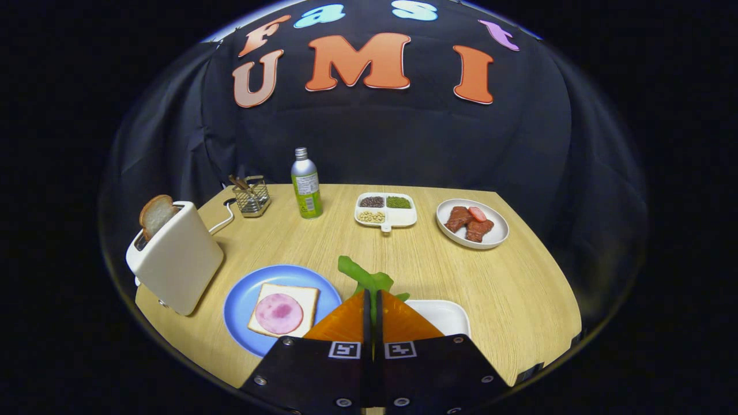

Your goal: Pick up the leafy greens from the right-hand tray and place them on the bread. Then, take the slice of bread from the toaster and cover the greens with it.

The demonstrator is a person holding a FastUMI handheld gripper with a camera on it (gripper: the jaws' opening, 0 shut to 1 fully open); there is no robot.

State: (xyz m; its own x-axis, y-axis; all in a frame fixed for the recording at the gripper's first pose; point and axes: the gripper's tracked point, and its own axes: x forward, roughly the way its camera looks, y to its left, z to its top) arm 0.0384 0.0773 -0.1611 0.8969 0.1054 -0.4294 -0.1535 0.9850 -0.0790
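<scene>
My gripper [372, 297] is shut on the leafy greens [364, 276], which stick up from between the fingertips, lifted above the table. The white right-hand tray [447, 316] lies just right of the fingers, partly hidden by them. To the left of the fingers a blue plate [245, 297] holds a slice of bread [308, 302] with a round pink slice of ham [279, 313] on it. Further left stands a white toaster [176, 256] with a slice of bread [155, 214] poking out of its slot.
At the back of the wooden table stand a green bottle [306, 187], a wire basket [252, 196], a white divided dish of beans [385, 210] and a white plate of meat [473, 223]. The toaster's cord [223, 222] runs behind it.
</scene>
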